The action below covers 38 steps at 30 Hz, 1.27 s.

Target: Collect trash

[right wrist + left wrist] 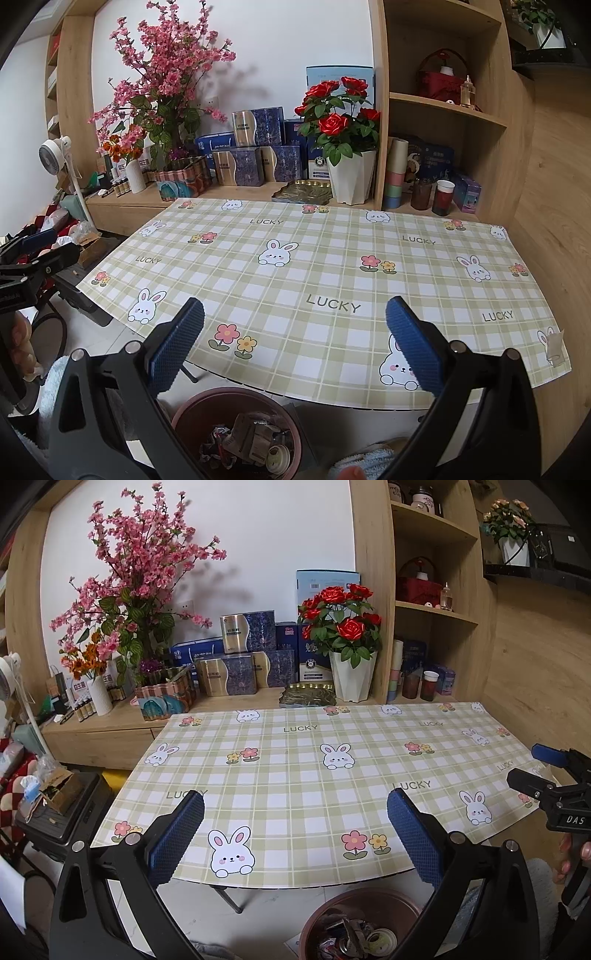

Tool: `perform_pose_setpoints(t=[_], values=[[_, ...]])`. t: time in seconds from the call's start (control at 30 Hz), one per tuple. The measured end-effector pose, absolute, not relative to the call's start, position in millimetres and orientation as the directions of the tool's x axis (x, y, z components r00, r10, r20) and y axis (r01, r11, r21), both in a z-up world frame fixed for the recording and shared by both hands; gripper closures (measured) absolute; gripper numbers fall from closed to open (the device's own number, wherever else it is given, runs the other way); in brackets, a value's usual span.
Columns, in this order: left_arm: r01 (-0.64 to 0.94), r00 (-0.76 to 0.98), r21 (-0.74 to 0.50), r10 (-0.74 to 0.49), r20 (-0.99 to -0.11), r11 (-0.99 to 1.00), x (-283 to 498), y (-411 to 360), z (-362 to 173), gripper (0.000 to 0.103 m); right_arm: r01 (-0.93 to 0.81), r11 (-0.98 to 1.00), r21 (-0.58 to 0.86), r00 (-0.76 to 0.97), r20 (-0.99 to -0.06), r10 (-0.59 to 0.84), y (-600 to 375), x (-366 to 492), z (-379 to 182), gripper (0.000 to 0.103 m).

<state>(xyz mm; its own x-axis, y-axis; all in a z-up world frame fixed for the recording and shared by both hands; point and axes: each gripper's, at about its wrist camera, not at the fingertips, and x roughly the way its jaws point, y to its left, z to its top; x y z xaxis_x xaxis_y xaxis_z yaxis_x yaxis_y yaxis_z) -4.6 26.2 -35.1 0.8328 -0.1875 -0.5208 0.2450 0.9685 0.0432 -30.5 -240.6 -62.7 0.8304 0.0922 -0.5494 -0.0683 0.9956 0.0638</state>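
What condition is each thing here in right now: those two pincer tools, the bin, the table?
Left gripper: jaws wide open, holding nothing.
Right gripper: jaws wide open, holding nothing.
Trash bin: on the floor, uncovered, partly filled with crumpled scraps.
Table: covered by a flat checked bunny tablecloth, no trash visible on it.

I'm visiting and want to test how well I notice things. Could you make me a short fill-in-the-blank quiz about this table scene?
1. The word printed on the checked tablecloth is ____.
2. The roses in the white pot are ____ in colour.
3. The trash lies in the brown bin standing on the ____.
4. The left gripper and right gripper both hold ____.

Missing words: LUCKY; red; floor; nothing
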Motion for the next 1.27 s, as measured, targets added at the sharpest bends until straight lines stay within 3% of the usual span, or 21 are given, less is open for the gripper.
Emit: perform_pose_setpoints(t=[1.27], values=[[0.242, 0.827, 0.052, -0.178, -0.533, 0.969, -7.1, 23.0, -33.4, 0.006, -0.069, 0.996, 0.058, 0.831, -0.548, 0.090, -240.1, -31.1, -59.3, 0.006]])
